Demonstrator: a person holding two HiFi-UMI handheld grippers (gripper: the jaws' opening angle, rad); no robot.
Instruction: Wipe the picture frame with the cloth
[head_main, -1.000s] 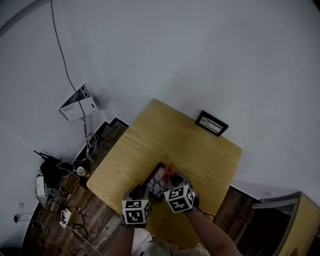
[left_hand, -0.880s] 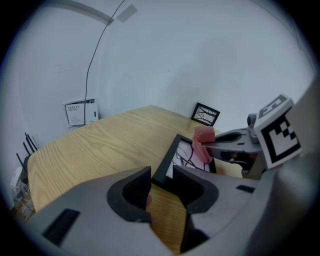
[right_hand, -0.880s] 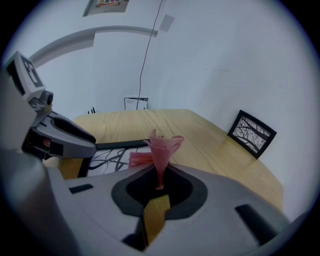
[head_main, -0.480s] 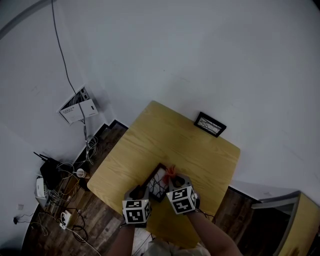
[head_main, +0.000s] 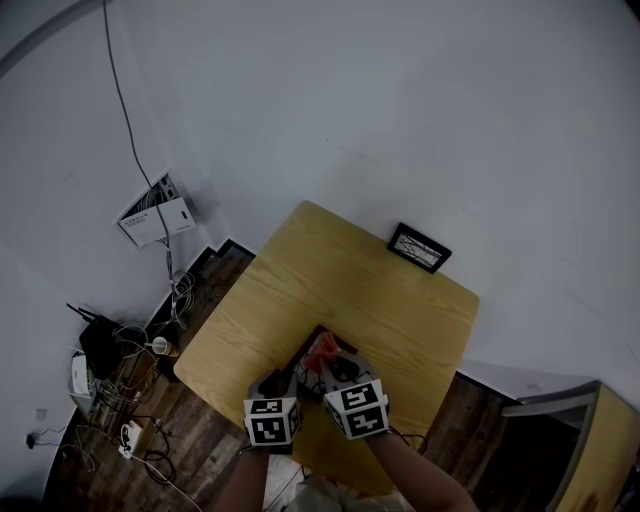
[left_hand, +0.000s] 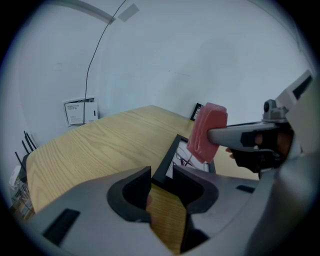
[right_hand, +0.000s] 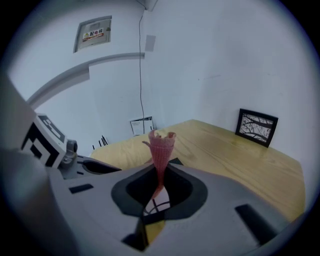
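Note:
A black picture frame (head_main: 308, 370) with a branch print lies on the wooden table (head_main: 370, 290), near its front edge. My left gripper (head_main: 289, 380) is closed on the frame's near corner (left_hand: 164, 170) and holds still. My right gripper (head_main: 326, 357) is shut on a pink cloth (head_main: 322, 347), which sticks up past its fingertips (right_hand: 161, 147). In the left gripper view the cloth (left_hand: 207, 131) hangs a little above the frame's glass, not touching it. Through the right gripper's (right_hand: 159, 186) jaws part of the print shows below.
A second black frame (head_main: 418, 248) leans on the wall at the table's far edge. To the left, on the floor, lie cables and a router (head_main: 100, 345), with a wall box (head_main: 156, 212) above. A wooden cabinet (head_main: 600, 450) stands at the right.
My right gripper has risen with the cloth, rolled somewhat, and shifted left and nearer to me. The left gripper and the frame have not moved.

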